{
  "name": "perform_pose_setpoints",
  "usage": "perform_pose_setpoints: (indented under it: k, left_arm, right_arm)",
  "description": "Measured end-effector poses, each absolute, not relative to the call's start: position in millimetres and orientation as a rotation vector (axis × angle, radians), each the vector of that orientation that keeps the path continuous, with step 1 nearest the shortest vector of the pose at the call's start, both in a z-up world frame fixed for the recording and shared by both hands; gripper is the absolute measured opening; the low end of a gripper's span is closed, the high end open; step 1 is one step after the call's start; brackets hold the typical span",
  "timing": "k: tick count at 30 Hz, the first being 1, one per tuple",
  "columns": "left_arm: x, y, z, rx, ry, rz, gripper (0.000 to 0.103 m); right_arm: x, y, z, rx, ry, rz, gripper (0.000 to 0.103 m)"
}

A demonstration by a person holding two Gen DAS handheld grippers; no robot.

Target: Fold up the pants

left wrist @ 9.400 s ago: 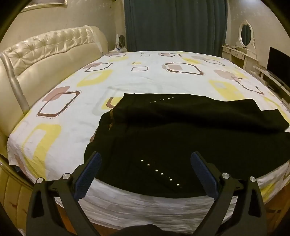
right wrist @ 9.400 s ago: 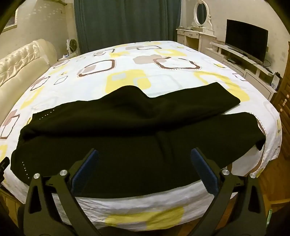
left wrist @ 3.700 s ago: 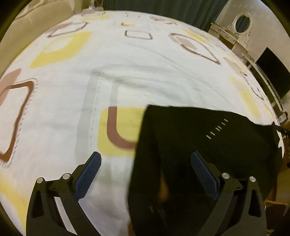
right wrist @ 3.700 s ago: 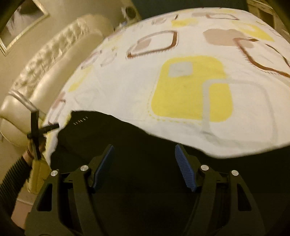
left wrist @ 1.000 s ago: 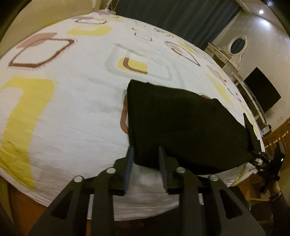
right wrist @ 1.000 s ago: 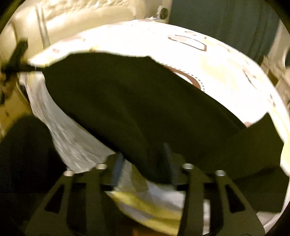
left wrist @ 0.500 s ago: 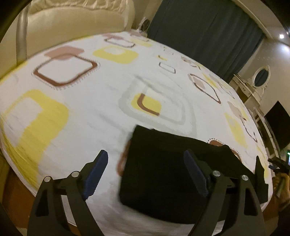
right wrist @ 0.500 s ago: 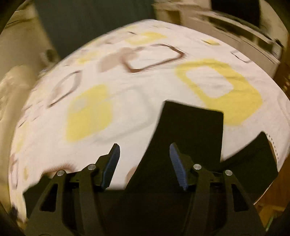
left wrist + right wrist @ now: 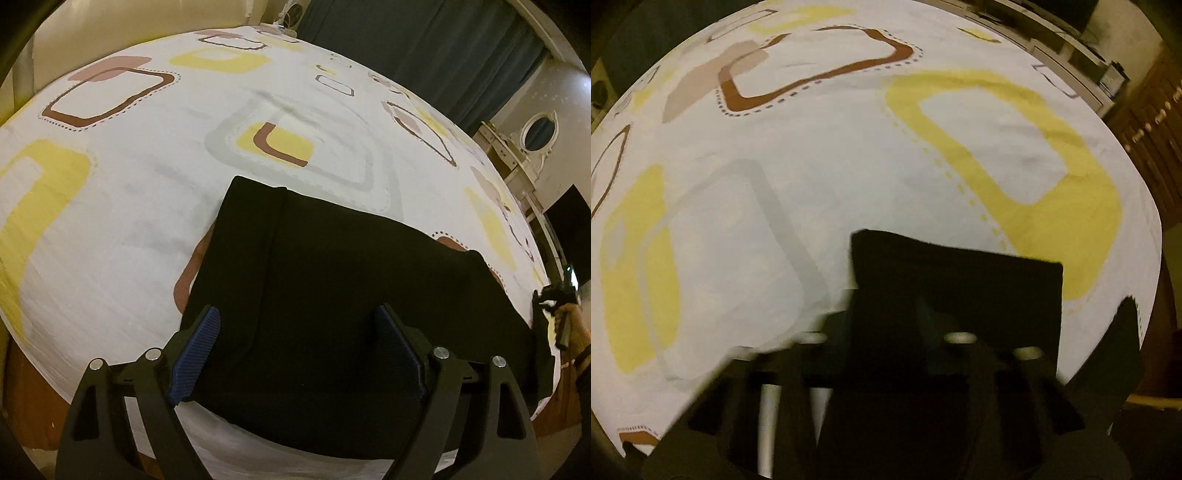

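Note:
The black pants lie folded lengthwise on the bed near its front edge. My left gripper is open and empty, hovering just above the waist end of the pants. In the right wrist view the leg end of the pants lies on the sheet. My right gripper is low over it, blurred and dark against the cloth, so its jaws are hard to read. The right gripper also shows in the left wrist view at the far right edge of the bed.
The bed sheet is white with yellow and brown shapes. A padded headboard is at the left, dark curtains at the back, a dressing table with an oval mirror and a TV at the right.
Both grippers let go of the pants about a second ago and opened. The left gripper has moved in closer over the waist end. The right gripper has dropped low over the leg end.

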State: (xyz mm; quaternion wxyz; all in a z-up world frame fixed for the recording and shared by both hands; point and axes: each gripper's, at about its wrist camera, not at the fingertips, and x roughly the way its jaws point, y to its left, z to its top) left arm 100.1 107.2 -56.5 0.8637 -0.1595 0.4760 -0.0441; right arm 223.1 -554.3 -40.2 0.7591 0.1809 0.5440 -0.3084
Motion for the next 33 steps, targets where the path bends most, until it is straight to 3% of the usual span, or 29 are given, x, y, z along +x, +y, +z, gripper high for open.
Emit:
perform_pose_setpoints:
  k: [7,11,14,19,21,26,29,32,33]
  left_arm:
    - [96.4,105.2,-54.3,-0.336,0.999,-0.074,0.085]
    - [92.2,103.9,-54.7,-0.346,1.001,-0.063,0.085]
    - [87.6,101.2,-54.6,-0.339,0.994,-0.051,0.085]
    - [84.5,93.7,-55.0,-0.321,0.997,-0.053,0.085]
    - [84.3,90.0,-56.0,-0.321,1.003,-0.060,0.085]
    - [83.3,78.6,-57.8,-0.271,1.003,-0.055,0.085]
    - [81.7,75.2,-57.6,-0.258,1.004,-0.051,0.085]
    - [80.4,74.3,-57.5,-0.262,1.003,-0.045,0.085]
    - [79.9,73.6,-57.6,-0.262,1.003,-0.044,0.085]
  right_arm:
    - [202.3,-553.8,55.4,0.598,0.868,-0.410,0.006]
    - [143.6,-578.4,131.3,0.694,0.540,-0.146,0.006]
    - [80.9,-609.8,149.3,0.733,0.413,-0.079,0.006]
    - [-32.9,-672.7,101.4,0.791,0.366,-0.163,0.006]
    - [-75.9,-698.3,49.4,0.859,0.420,-0.246,0.006]
    - [-126.8,-716.2,-38.6,1.001,0.508,-0.343,0.006]
    - [-136.4,-715.5,-63.0,1.076,0.508,-0.338,0.008]
    - [-145.6,-719.9,-72.3,1.160,0.465,-0.334,0.026]
    - [-147.4,-721.8,-73.9,1.190,0.441,-0.331,0.042]
